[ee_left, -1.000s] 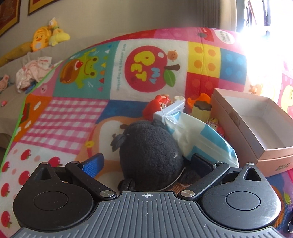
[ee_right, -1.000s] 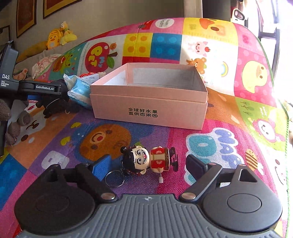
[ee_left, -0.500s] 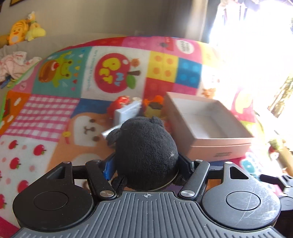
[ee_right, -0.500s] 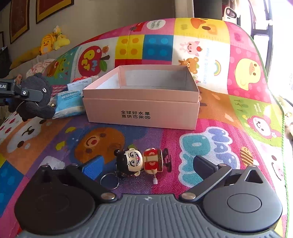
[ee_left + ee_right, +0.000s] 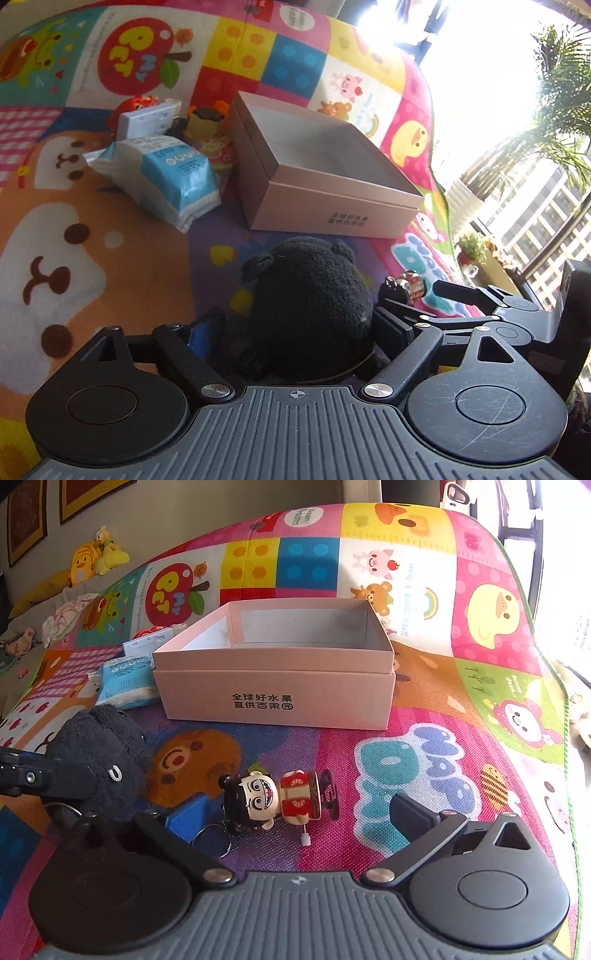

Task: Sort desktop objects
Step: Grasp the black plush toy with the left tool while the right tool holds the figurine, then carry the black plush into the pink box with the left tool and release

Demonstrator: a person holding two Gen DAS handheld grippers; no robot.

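Right wrist view first: the mat (image 5: 424,686) carries everything, and near its middle sits the open pink box (image 5: 273,679), empty as far as I can see, its long axis running left to right, printed wall facing the grippers. Just this side of that wall, nearer the mat's front edge, the doll (image 5: 284,797) lies on its side, long axis also left to right, head pointing left, key ring at the head end. The right gripper (image 5: 295,812) hangs wide open straddling the doll, holding nothing, so it looks nearest for that pick. The left gripper (image 5: 295,325) is clamped on the black plush (image 5: 314,306), held off the box's front-left corner; the box lies ahead and slightly right of it.
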